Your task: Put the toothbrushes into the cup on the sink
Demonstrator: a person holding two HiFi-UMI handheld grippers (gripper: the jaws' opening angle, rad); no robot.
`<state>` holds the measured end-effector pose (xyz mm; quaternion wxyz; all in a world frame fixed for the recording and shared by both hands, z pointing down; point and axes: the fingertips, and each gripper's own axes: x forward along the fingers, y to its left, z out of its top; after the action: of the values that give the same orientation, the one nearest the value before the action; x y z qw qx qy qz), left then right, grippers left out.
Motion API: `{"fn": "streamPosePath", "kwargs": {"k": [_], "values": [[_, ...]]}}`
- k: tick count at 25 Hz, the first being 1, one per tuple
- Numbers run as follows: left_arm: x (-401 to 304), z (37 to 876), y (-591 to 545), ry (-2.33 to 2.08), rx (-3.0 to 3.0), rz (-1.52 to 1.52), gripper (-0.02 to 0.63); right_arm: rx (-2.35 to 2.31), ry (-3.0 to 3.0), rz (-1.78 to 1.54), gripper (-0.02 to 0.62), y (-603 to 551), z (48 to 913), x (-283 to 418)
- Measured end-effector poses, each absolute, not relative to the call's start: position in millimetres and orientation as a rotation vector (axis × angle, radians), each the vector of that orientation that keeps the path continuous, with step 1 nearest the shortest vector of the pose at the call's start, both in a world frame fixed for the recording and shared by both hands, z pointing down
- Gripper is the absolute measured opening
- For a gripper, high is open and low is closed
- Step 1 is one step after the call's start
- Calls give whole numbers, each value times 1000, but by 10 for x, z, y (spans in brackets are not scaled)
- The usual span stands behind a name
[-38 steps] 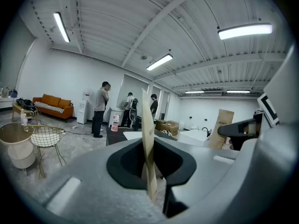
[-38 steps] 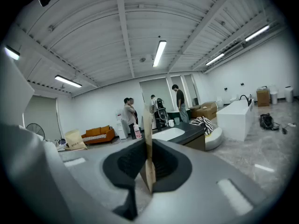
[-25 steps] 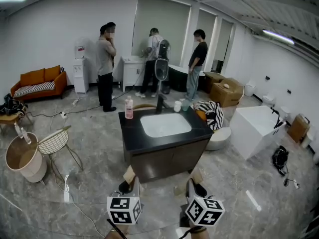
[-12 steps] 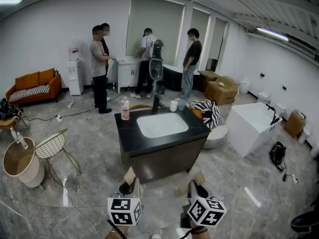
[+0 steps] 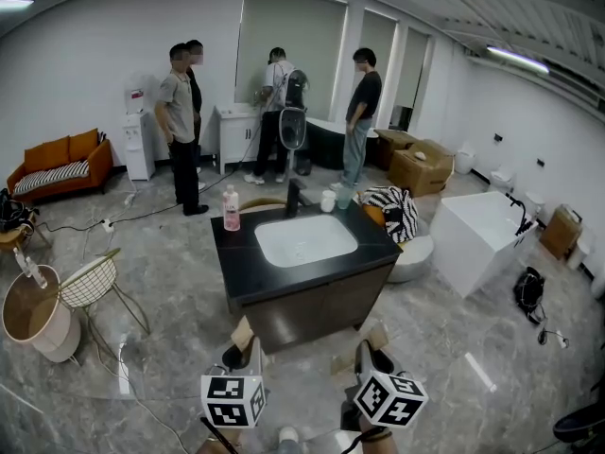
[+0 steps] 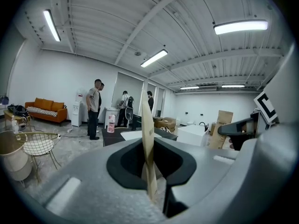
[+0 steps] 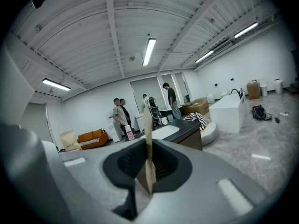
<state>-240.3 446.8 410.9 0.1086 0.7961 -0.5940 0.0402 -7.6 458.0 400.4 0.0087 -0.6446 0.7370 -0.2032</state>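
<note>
Left tongs clench one beige pack, right tongs another; I should carry both steadily to the cup.

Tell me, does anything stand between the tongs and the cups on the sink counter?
Nothing visible: only floor lies before the sink cabinet. The cups stand at its far edge, behind the basin, right of the faucet.

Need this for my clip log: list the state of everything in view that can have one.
left gripper: shut on left tan strip
right gripper: shut on right tan strip
basin: empty
white cup: upright behind the basin
pink bottle: upright on the counter
cabinet doors: shut
</note>
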Motion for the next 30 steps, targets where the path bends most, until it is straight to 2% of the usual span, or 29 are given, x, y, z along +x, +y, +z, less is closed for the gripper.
{"fn": "streamPosePath", "kwargs": {"k": [30], "values": [[-1794, 4255, 2049, -1698, 2345, 155, 40, -2075, 2290, -652, 29, 2157, 4104, 545]]}}
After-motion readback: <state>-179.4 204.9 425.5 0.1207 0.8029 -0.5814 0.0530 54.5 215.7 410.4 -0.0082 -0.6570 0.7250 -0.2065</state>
